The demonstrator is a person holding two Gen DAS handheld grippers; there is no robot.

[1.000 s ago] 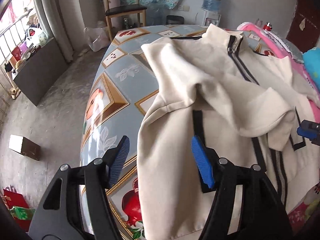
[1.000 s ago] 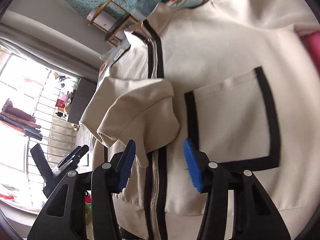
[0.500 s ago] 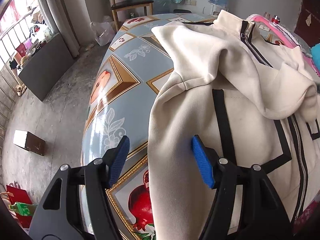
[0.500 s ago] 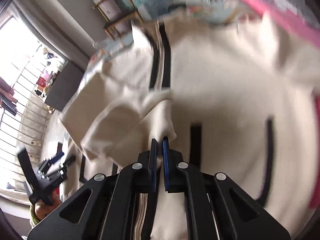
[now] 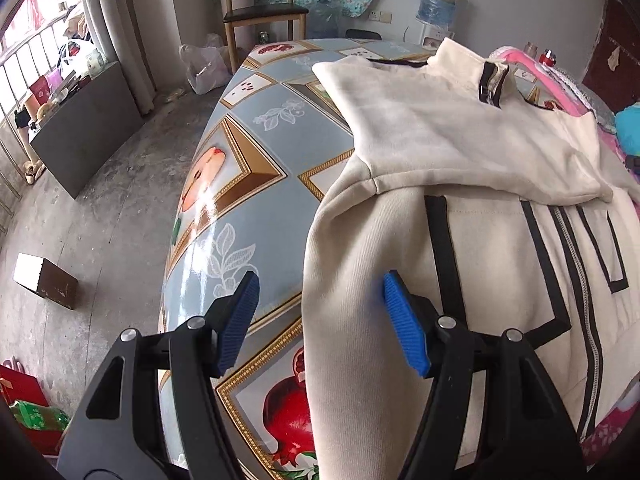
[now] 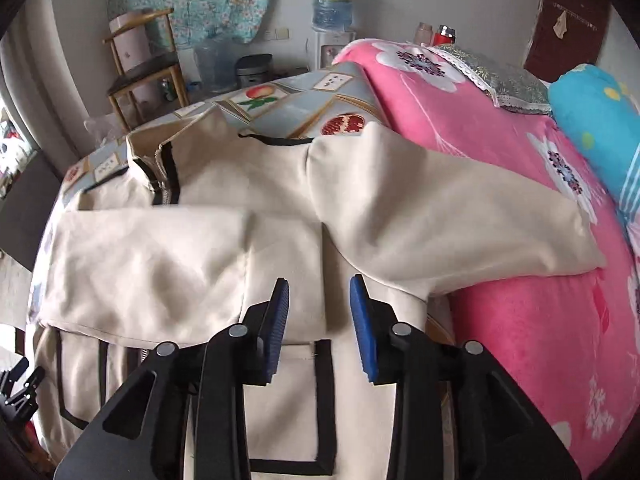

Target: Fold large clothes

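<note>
On my left cam the floor at far left has a small box (image 5: 45, 283), can't see if anything's in it, and a red bag (image 5: 24, 396) w/ green stuff, cut off by the frame edge. Further back a clear plastic bag (image 5: 204, 65) sits by the chair (image 5: 262, 16); contents too blurry to read.

My left tongs (image 5: 320, 322) stand wide apart, nothing between the pads. Left pad is over the desk (image 5: 256, 148) w/ its fruit-print cloth, right pad over the side edge of the cream jacket (image 5: 460, 240).

The jacket lies front-up on the desk, zip and black trim showing. One sleeve (image 5: 460, 136) is folded across the chest; it covers the upper zip, so only the collar (image 5: 472, 68) and the lower zip run show. The hem is hidden behind the tongs' arms.

Right cam: right tongs (image 6: 319, 322) have just been opening; they're now partly apart, no cloth pinched, hanging above the jacket's pocket (image 6: 288, 404) area. The other sleeve (image 6: 460, 216) drapes off to the right onto the pink blanket (image 6: 520, 340). The desk's right edge is buried under that blanket. Water jug (image 6: 333, 2) on its dispenser at the back wall, level hard to make out. Blue pillow (image 6: 600, 120) is cut off at the right.
</note>
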